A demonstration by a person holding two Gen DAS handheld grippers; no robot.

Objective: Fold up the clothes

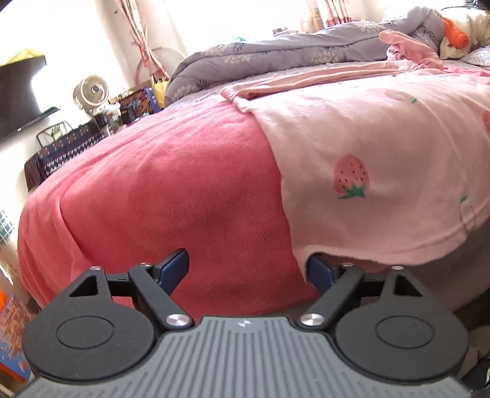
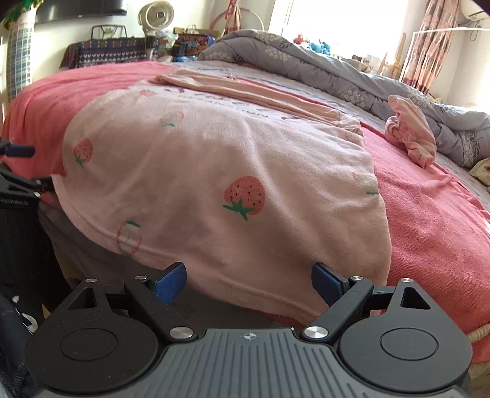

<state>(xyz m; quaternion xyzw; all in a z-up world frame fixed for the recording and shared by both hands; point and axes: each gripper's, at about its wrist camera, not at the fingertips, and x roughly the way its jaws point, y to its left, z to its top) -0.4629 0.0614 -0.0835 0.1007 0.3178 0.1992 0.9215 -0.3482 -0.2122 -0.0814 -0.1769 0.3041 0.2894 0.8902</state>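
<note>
A pale pink garment with strawberry prints [image 2: 214,159] lies spread on a coral-red blanket [image 2: 428,214], its hem hanging over the bed's near edge. My right gripper [image 2: 248,281] is open at that hem, and the cloth's edge runs between its blue pads without being pinched. My left gripper [image 1: 246,269] is open at the garment's [image 1: 382,147] near left corner, over the red blanket [image 1: 168,183]. Its right pad [image 1: 318,272] sits just under the hem's corner. In the right wrist view the left gripper [image 2: 30,168] shows at the left edge.
A folded peach garment [image 2: 245,91] lies beyond the strawberry one. A crumpled pink garment [image 2: 410,134] sits at the right, beside a grey quilt [image 2: 306,61] bunched along the far side. A fan [image 2: 156,15] and a cloth-covered cabinet [image 2: 107,52] stand behind the bed.
</note>
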